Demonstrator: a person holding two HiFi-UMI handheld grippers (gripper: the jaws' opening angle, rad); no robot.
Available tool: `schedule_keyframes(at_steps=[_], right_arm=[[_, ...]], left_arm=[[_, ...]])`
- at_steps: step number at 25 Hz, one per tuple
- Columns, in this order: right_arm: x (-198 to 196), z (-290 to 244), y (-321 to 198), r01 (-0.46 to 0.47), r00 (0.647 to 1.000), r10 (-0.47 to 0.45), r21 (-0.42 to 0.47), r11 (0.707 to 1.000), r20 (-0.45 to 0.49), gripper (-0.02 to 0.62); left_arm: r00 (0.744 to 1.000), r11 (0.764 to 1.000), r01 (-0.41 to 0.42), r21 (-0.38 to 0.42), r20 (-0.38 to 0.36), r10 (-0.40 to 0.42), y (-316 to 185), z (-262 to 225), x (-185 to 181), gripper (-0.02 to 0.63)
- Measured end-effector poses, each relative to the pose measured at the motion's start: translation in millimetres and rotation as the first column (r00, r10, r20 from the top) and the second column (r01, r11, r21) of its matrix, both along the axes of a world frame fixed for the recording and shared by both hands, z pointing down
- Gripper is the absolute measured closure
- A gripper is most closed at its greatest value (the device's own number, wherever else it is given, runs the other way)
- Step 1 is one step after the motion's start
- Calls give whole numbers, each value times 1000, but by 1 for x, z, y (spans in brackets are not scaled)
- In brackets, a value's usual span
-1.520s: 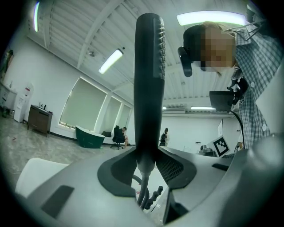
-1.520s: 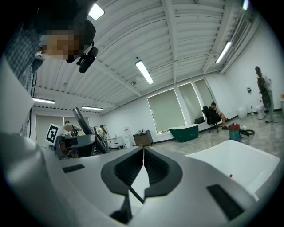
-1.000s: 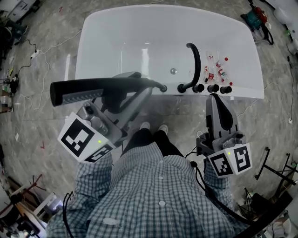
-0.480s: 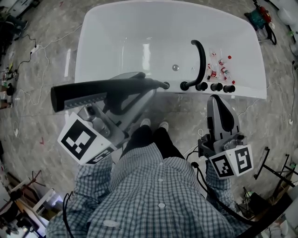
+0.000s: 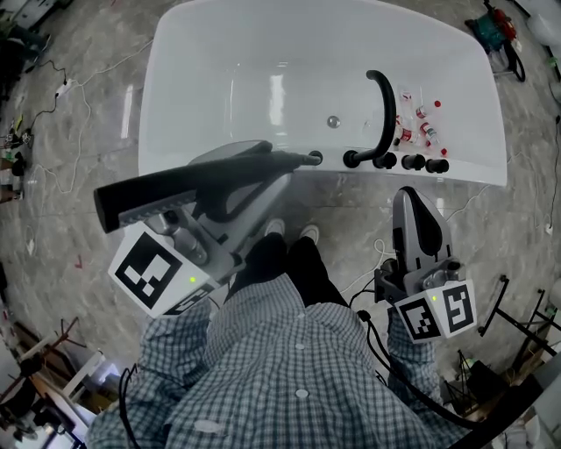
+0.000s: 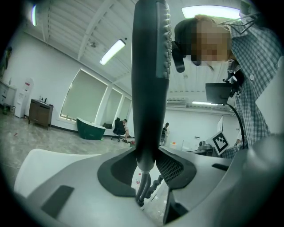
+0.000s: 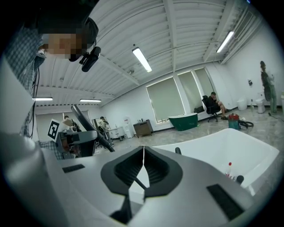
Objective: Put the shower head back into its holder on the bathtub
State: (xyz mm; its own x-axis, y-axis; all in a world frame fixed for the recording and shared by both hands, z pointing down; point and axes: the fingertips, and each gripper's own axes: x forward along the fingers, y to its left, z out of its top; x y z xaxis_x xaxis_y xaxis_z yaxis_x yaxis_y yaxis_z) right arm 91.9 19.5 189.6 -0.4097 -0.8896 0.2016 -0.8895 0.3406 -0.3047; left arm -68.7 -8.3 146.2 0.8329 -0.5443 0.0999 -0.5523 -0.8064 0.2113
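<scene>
My left gripper (image 5: 263, 171) is shut on the dark shower head (image 5: 175, 188), a long black wand lying across the head view, its spray face at the left end. In the left gripper view the shower head (image 6: 150, 80) rises upright between the jaws, its hose hanging below. The wand's handle tip (image 5: 313, 159) sits just short of the white bathtub's (image 5: 219, 88) near rim, left of the black curved spout (image 5: 383, 110). My right gripper (image 5: 414, 210) is shut on nothing, held below the black knobs (image 5: 412, 162); its jaws (image 7: 143, 170) meet edge to edge.
Small red-and-white bottles (image 5: 419, 123) lie on the tub's ledge right of the spout. A drain (image 5: 333, 122) shows in the tub floor. Cables (image 5: 48, 83) trail over the grey floor at the left, and tools and stands crowd the right edge (image 5: 504, 26).
The shower head has tilted, its spray end dropping lower left while the handle tip moved slightly right toward the spout. The right gripper sank a little in view.
</scene>
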Motion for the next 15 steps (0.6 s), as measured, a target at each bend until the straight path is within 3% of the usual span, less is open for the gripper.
schedule_keyframes(at_steps=[15], right_arm=[[0, 24, -17, 19, 1000, -19, -38, 999, 2, 577]], left_arm=[[1000, 1000, -13, -24, 6, 13, -15, 23, 5, 466]])
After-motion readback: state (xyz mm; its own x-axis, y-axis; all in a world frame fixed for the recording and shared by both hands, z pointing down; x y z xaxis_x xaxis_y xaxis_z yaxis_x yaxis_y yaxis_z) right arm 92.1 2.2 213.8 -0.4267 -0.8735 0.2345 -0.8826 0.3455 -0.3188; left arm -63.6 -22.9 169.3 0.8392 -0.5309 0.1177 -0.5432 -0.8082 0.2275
